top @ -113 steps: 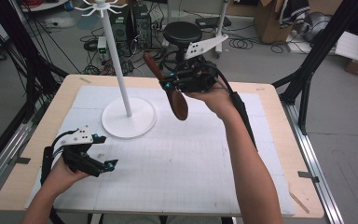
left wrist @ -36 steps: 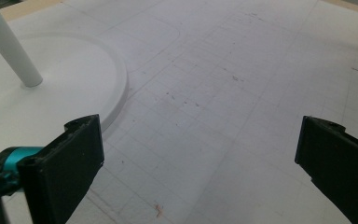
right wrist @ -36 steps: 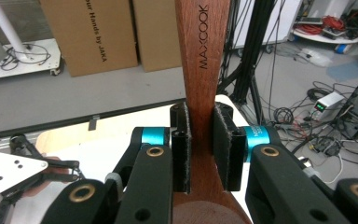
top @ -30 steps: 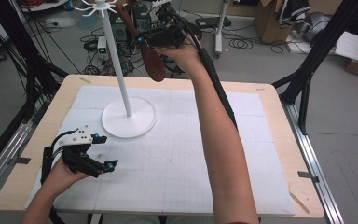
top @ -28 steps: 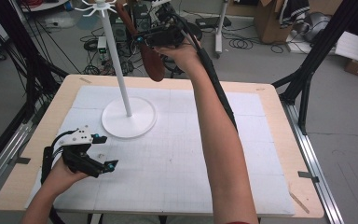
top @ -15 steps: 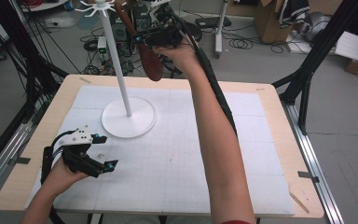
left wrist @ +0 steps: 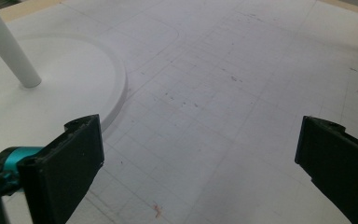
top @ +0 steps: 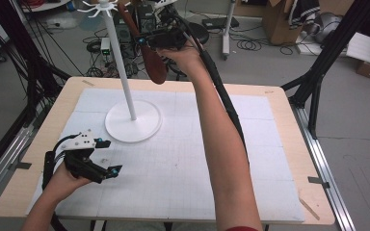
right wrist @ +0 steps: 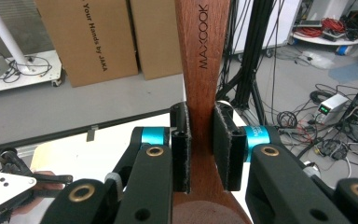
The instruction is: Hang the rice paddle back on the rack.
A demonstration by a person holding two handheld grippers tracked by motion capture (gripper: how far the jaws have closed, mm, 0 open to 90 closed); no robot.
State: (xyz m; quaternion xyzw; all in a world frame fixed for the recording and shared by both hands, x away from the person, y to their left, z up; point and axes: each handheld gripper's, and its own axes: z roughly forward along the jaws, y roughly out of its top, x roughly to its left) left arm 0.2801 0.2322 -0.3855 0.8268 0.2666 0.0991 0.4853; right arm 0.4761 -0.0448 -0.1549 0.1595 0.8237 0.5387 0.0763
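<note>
a: where's the spoon (top: 153, 60)?
b: up in the air beyond the table's (top: 279, 103) far edge, beside the top of the white stand (top: 120, 67), in the right gripper (top: 147, 42).
a: which way does it run?
b: in the high view its long axis is steep with a slight lean, the broad bowl end hanging lowest and the handle rising toward the stand's hooks. in the right gripper view the handle (right wrist: 203, 70) goes straight up between the jaws.
a: what does it look like?
b: dark reddish-brown wood, smooth, with a flat handle stamped "maxcook" along its length, widening to a rounded bowl.
a: the grip?
b: the right gripper's jaws are clamped on the handle, pads pressing both edges.
a: and the left gripper (top: 107, 156)?
b: resting low over the mat (top: 197, 159) near the stand's base, jaws wide apart, nothing between them.
</note>
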